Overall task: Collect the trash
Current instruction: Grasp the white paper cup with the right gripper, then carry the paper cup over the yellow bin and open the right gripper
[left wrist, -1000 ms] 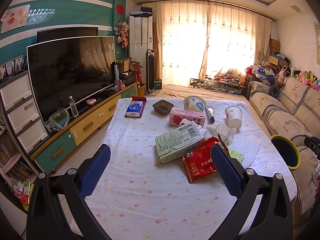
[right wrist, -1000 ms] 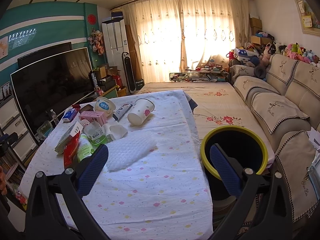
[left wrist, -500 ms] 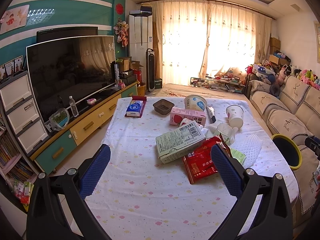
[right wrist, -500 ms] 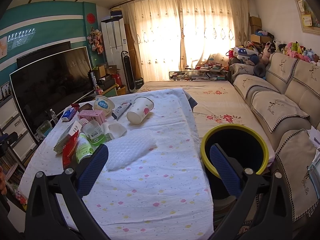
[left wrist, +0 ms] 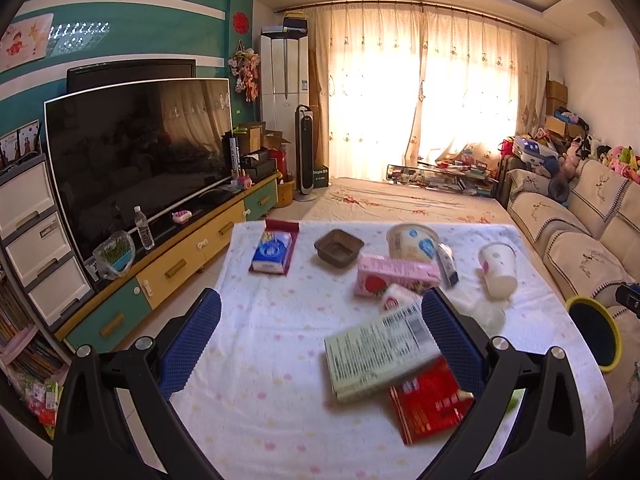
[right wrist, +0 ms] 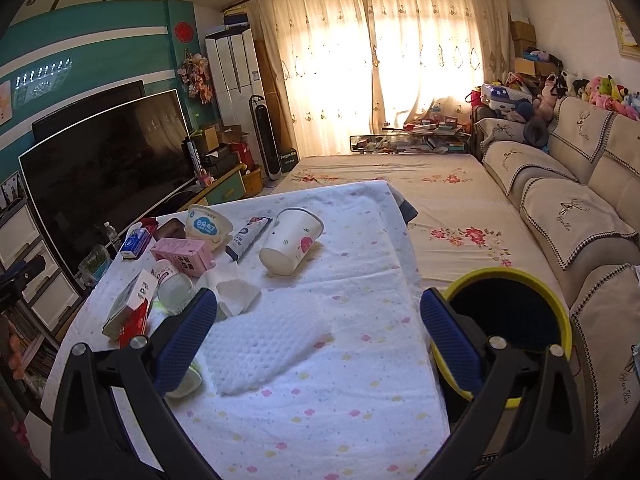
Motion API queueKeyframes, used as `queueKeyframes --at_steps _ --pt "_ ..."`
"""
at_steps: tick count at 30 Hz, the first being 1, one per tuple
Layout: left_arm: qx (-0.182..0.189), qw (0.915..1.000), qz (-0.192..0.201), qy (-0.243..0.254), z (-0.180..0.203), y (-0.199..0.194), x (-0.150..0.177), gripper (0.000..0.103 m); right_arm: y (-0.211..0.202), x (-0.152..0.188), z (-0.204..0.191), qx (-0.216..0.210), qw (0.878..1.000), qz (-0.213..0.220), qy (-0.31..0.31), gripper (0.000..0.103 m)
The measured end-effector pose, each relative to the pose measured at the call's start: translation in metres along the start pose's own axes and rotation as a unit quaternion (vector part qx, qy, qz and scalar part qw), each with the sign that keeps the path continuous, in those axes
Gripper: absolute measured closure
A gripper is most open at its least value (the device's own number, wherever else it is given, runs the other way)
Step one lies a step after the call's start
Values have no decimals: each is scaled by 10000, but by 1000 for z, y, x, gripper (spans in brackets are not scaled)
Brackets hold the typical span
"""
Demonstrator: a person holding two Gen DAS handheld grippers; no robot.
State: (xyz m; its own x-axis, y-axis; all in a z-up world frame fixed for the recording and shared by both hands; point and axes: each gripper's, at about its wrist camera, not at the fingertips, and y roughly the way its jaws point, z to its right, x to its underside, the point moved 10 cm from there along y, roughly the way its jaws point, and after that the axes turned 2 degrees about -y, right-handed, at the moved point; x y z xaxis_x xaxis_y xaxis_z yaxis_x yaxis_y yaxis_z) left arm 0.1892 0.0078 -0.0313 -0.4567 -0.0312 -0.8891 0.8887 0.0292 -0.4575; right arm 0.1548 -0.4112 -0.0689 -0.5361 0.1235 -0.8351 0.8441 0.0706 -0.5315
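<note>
Across centre of left wrist frame, floral-cloth table [left wrist: 256, 344] littered with trash: pale green carton [left wrist: 380, 354] overlapping red snack packet [left wrist: 430, 402] at lower centre-right, pink carton [left wrist: 394, 278] above, paper cup [left wrist: 498, 270] tipped over at right, brown tray [left wrist: 339, 245] and tissue pack [left wrist: 272, 252] upper centre. Left gripper [left wrist: 320, 344] released, jaws wide, holding nothing. Right gripper [right wrist: 318, 338] likewise spread and empty, above white foam sheet [right wrist: 260, 344]; yellow-rimmed bin [right wrist: 508, 320] at lower right of right wrist frame, beside table edge
</note>
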Motion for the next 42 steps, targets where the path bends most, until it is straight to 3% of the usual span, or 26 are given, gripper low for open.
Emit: queueKeyframes --at_steps 7,13,20,23,25,27,33,36,39,42 --pt "-166 9998 57 -71 -6 73 -26 4 87 -24 -24 -15 9983 -584 -49 6" --pt "-265 9996 -71 -104 -8 131 -24 4 165 -17 -34 25 9916 -1291 86 6" --pt "-54 9996 -270 -96 -3 154 -5 4 217 -7 -34 291 9831 -1796 191 7" --pt "70 9994 -302 -136 0 154 0 4 227 -2 -35 297 9800 -1957 207 16" --pt "101 9994 -323 -117 2 155 2 4 228 -1 -34 322 9793 -1986 217 36" --pt "127 9994 -305 -80 4 154 2 4 226 -2 -36 291 9802 -1941 244 40" --pt "206 9994 -258 -86 6 146 0 4 178 -27 -37 17 9894 -1428 273 41" --pt "211 9994 -263 -70 4 143 0 4 139 -36 -18 44 9926 -1172 307 41" --pt "239 9994 -258 -54 6 141 0 4 104 -34 26 384 9929 -1028 469 41" --pt "253 9994 -250 -28 7 140 -1 4 79 -14 87 1008 9862 -1084 739 40"
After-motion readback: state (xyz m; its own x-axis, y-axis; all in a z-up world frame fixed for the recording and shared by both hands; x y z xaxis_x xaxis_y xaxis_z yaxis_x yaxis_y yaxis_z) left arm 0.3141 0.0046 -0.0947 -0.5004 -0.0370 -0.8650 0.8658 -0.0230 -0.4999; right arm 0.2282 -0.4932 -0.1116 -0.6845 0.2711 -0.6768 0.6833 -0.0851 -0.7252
